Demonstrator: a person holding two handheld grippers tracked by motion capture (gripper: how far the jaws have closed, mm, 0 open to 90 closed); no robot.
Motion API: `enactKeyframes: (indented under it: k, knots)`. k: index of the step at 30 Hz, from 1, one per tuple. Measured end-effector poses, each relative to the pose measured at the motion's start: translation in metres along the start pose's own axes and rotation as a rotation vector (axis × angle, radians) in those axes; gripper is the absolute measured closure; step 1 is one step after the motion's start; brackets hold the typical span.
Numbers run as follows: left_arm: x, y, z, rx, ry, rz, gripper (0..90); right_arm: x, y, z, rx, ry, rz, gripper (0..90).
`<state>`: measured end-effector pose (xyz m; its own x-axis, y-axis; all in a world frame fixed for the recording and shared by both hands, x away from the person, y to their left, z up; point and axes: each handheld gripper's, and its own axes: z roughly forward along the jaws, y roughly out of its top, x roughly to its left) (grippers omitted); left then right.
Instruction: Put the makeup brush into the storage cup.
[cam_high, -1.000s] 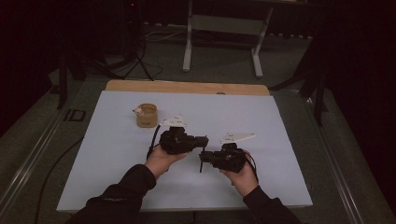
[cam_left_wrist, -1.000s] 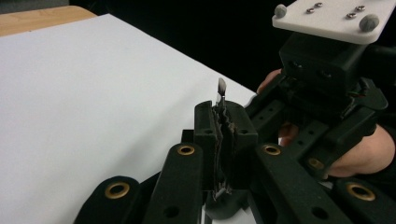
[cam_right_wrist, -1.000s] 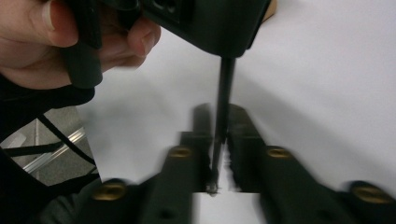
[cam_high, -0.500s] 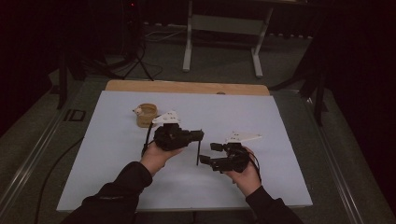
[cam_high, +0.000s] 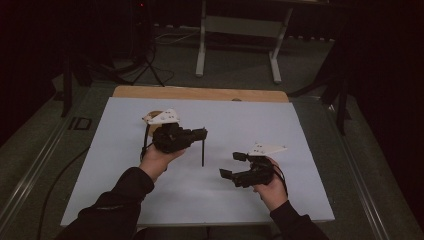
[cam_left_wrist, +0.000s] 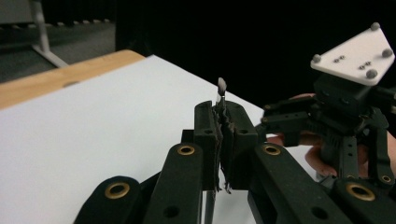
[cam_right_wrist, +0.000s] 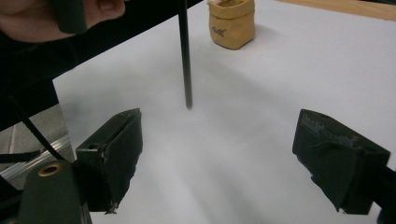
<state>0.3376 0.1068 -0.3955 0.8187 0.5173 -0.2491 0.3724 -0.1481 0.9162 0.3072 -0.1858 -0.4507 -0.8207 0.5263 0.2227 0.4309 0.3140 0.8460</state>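
Note:
My left gripper (cam_high: 202, 134) is shut on a thin black stick (cam_high: 202, 154) that hangs straight down, its lower end just over the white table top (cam_high: 260, 125). In the left gripper view the jaws (cam_left_wrist: 224, 119) press together on the stick, whose pale tip (cam_left_wrist: 222, 86) pokes out above them. My right gripper (cam_high: 231, 166) stands open to the right of the stick, low over the table. Its jaws have just been opening and nothing is between them. In the right gripper view the stick (cam_right_wrist: 186, 60) hangs beyond the wide jaws (cam_right_wrist: 219, 149).
A small tan pouch (cam_right_wrist: 232, 21) stands upright on the table beyond the stick; in the high view it (cam_high: 151, 114) is mostly hidden behind the left gripper's plate. A wooden strip (cam_high: 200, 93) runs along the table's far edge. A dark floor and a metal stand lie beyond.
The right gripper's jaws have opened and let go of the stick. The left hand has lifted the stick up and slightly away, toward the pouch.

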Motion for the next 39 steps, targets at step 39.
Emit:
enactKeyframes:
  k: [39]
  knots:
    - [0.063, 0.066, -0.073, -0.193, 0.38, 0.131, 85.9, -0.003, 0.0, -0.011, -0.01, -0.042, -0.036, 16.3]
